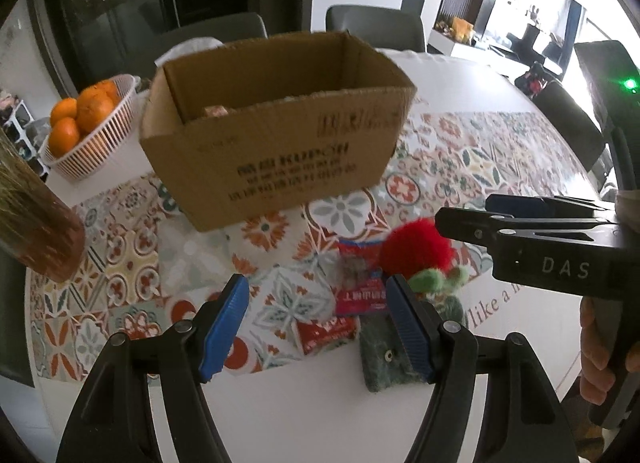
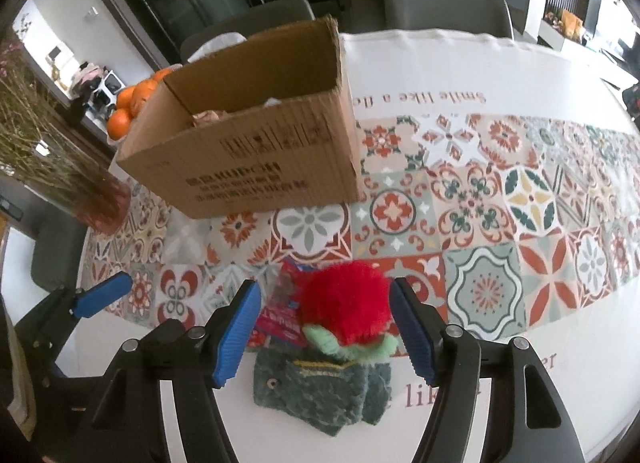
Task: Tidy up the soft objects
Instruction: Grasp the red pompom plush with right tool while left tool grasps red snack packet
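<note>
Both grippers hang over the table with their blue pads apart and nothing pressed between them. Right gripper: in its own view the fluffy red pompom with green felt leaves sits in the gap between the pads, and a thin space shows on each side, so the pads do not touch it. Left gripper: its jaws are also wide, and between them I see only bare cloth and part of a red and blue plastic packet. The packet lies flat, just left of the pompom and partly under it.

A dark green knitted pouch with a metal snap lies nearest to the cameras, and its far edge touches the green leaves. These three things make one tight cluster near the close edge of the patterned tile band on the white tablecloth.

Behind the cluster, with a free strip of cloth between, stands the open brown cardboard box with black print. Its near wall is upright and its top is open; something pale lies inside, but I cannot tell what.

Left of the box are a white slatted plastic basket of oranges and a brown glass vase with dry stems. To the right of the box and the cluster the cloth is free up to the round table edge.
</note>
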{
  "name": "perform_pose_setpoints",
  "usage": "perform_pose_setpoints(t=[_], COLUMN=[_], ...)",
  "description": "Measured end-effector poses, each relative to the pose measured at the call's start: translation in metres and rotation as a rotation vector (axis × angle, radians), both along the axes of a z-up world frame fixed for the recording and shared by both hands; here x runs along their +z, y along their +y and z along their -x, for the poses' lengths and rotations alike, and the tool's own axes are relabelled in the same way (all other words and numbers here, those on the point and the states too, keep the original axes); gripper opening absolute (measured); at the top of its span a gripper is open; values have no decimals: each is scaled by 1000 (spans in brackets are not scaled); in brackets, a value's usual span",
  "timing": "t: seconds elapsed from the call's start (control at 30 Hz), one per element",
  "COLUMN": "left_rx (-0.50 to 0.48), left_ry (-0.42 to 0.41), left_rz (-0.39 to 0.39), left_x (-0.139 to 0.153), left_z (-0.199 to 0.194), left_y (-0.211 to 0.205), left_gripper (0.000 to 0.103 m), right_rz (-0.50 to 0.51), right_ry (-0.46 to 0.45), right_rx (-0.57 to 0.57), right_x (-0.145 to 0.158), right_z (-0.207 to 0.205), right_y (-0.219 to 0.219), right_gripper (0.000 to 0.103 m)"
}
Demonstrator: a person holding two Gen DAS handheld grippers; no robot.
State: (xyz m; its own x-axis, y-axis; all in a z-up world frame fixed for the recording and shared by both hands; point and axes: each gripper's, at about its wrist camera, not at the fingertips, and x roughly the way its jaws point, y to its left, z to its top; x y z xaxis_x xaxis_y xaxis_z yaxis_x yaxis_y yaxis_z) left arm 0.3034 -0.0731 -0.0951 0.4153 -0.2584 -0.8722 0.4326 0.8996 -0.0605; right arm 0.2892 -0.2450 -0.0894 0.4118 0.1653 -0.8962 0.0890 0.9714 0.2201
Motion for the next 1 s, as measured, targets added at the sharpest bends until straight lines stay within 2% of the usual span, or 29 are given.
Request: perform_pose_setpoints(t=[0.63, 1.0], left_rx=[-45, -35], left_ry=[155, 215], left_rz=[28, 40], left_x=[-55, -81], left_z=[-5, -20], left_y=[-21, -34], left_gripper=[70, 69], right_rz=[-97, -209], right_ry=[138, 181], right_rx=[-33, -94], right_x=[-58, -80], right_z=[-10, -17], right_y=[-17, -25], right_gripper=[68, 68])
